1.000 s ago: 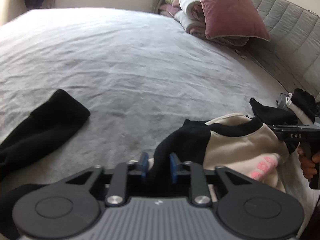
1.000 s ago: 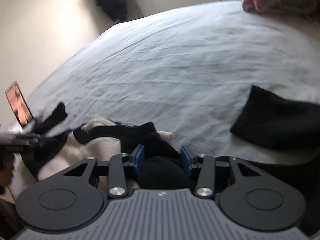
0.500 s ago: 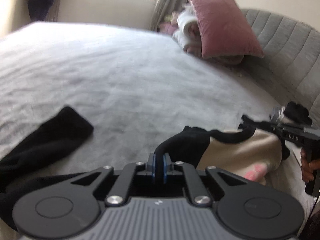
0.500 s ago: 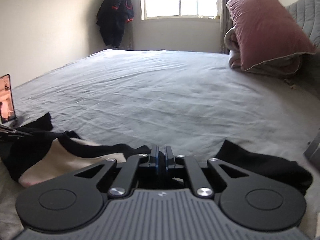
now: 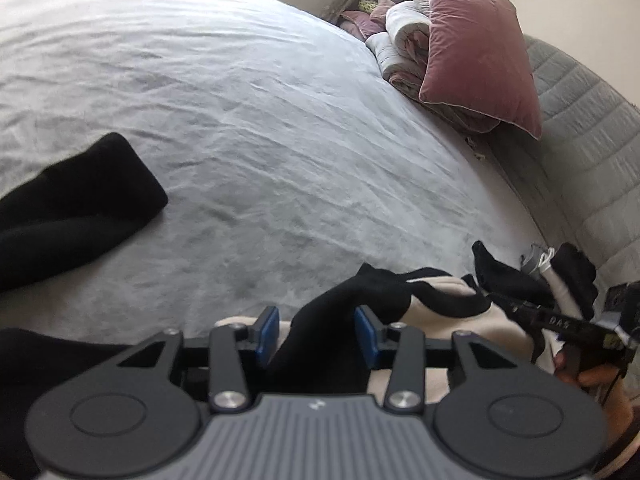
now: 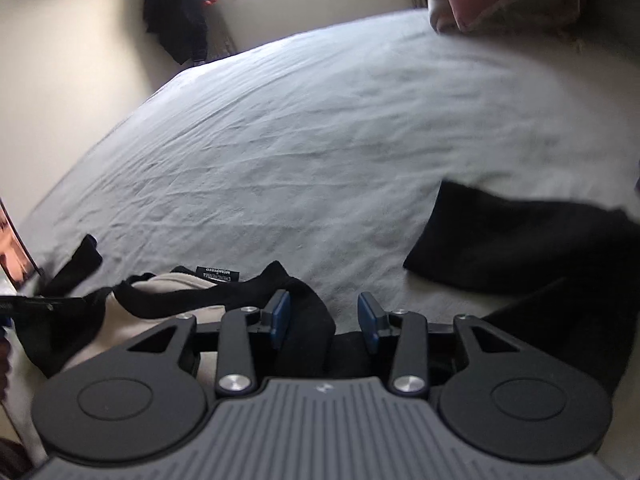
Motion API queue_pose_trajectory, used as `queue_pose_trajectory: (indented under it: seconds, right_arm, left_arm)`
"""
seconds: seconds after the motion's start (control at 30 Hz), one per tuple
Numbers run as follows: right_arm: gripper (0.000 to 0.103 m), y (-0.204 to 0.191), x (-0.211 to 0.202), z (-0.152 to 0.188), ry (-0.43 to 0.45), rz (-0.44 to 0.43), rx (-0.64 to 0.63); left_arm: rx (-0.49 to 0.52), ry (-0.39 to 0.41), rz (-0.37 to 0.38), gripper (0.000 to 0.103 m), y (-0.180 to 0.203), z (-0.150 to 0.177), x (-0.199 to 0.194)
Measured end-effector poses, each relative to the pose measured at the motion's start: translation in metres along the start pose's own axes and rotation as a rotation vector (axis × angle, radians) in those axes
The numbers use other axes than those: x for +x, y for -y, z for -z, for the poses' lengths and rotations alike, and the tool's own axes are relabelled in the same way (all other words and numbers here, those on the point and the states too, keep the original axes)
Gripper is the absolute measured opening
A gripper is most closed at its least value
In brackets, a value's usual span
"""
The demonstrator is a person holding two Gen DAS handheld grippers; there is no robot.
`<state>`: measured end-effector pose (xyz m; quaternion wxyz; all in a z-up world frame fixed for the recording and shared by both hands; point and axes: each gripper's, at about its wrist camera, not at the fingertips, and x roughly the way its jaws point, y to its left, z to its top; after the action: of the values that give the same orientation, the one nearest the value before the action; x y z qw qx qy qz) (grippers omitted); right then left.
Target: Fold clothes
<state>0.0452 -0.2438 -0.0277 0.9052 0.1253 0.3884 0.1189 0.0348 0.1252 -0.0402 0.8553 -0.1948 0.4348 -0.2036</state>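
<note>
A cream and black sweatshirt (image 5: 444,312) lies bunched at the near edge of the bed. My left gripper (image 5: 317,330) is opening; a ridge of the shirt's black shoulder fabric stands loosely between its blue pads (image 5: 267,334), not pinched. My right gripper (image 6: 324,316) is opening too, with black fabric (image 6: 308,320) against its left pad and a gap to the right pad. One black sleeve (image 5: 80,204) stretches to the left in the left wrist view, the other black sleeve (image 6: 516,244) to the right in the right wrist view. The shirt's neck label (image 6: 218,274) faces up.
The grey bedsheet (image 5: 260,120) spreads wide beyond the shirt. A pink pillow (image 5: 480,48) on rolled bedding leans by the quilted headboard (image 5: 584,128). A phone screen (image 6: 12,248) stands at the bed's left edge. A dark jacket (image 6: 180,8) hangs by the window.
Both grippers were shut on the black fabric half a second ago; both pairs of jaws have since parted. Both cameras tipped down toward the bed and the shirt sank onto it.
</note>
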Motion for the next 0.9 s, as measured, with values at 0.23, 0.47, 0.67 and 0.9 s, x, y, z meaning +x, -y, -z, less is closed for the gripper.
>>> queue_pose_trajectory:
  seconds: [0.23,0.47,0.67,0.9]
  right_arm:
    - [0.012,-0.026,0.002,0.008,-0.017,-0.004,-0.11]
    - [0.01,-0.052,-0.025,0.01,0.172,0.133,-0.242]
    - [0.01,-0.068,-0.033,-0.008,0.322,0.244,-0.33]
    - [0.01,-0.075,-0.003,-0.036,0.458,0.348,-0.421]
  left_arm:
    - [0.045,0.061,-0.046,0.005,0.014,0.003,-0.005]
    - [0.126,0.232,-0.103,0.005,0.039,-0.007,-0.022]
    - [0.228,0.344,-0.204,0.005,0.065,-0.035,-0.017]
    - [0.345,0.434,-0.335,0.005,0.081,-0.074,0.017]
